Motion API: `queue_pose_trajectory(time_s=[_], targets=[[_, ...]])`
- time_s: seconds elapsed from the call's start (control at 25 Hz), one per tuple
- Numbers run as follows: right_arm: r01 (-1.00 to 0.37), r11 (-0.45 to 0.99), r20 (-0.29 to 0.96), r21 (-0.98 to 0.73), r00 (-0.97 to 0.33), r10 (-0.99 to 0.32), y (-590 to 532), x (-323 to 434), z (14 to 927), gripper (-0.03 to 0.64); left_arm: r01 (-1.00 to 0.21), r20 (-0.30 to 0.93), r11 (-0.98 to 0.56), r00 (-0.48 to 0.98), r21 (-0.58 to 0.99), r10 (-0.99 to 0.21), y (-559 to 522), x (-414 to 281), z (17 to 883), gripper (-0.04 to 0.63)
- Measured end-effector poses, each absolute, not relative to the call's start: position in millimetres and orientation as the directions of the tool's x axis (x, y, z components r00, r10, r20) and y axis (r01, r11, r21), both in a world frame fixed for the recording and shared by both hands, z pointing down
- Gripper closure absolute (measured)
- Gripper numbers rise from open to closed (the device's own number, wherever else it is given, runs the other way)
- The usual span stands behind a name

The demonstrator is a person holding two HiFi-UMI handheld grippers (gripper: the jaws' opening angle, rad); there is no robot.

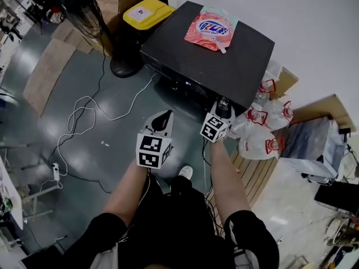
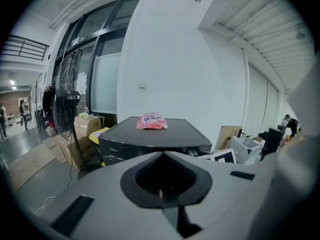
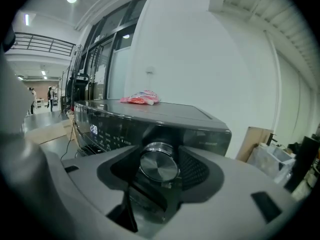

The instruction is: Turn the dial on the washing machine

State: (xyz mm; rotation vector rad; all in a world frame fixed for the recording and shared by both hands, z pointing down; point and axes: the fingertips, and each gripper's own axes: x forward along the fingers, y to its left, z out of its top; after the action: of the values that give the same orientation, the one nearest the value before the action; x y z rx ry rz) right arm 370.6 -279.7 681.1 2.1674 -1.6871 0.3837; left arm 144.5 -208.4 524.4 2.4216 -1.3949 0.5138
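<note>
The dark grey washing machine stands ahead, with a pink detergent pouch lying on its lid. In the right gripper view the round metal dial on its lit control panel sits between my jaws. My right gripper is closed on the dial from both sides. From the head view the right gripper is pressed against the machine's front right corner and hides the dial. My left gripper hangs in front of the machine, apart from it. Its jaws meet with nothing between them.
Several clear plastic jugs with red caps lie right of the machine on a wooden pallet. A yellow-lidded bin and a fan's round base stand to its left. White cables trail over the grey floor.
</note>
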Motion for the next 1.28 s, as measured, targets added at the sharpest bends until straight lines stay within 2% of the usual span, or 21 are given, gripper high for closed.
queue_pose_trajectory(time_s=[0.6,0.96,1.16,1.28], targets=[[-0.977,-0.209,0.426,0.043,0.207,-0.88,-279.0,373.1,681.8,0.374,-0.867,0.454,-0.497,0.46,0.043,-0.763,-203.0,148.4,523.1,0.589],[-0.955,-0.231,0.392,-0.189,0.142,-0.909,-279.1,382.4,681.3,0.38,-0.872,0.457,-0.487,0.456,0.056,-0.764,-202.6,147.9,526.4,0.589],[-0.804,-0.331,0.44,-0.494,0.097,-0.893,-276.3,385.0,698.2,0.348,-0.872,0.459,-0.486,0.455,0.057,-0.763,-204.8,147.0,526.2,0.589],[-0.797,-0.331,0.461,-0.506,0.075,-0.884,-278.7,381.7,706.0,0.344,-0.872,0.457,-0.487,0.455,0.054,-0.764,-206.5,145.9,524.5,0.589]])
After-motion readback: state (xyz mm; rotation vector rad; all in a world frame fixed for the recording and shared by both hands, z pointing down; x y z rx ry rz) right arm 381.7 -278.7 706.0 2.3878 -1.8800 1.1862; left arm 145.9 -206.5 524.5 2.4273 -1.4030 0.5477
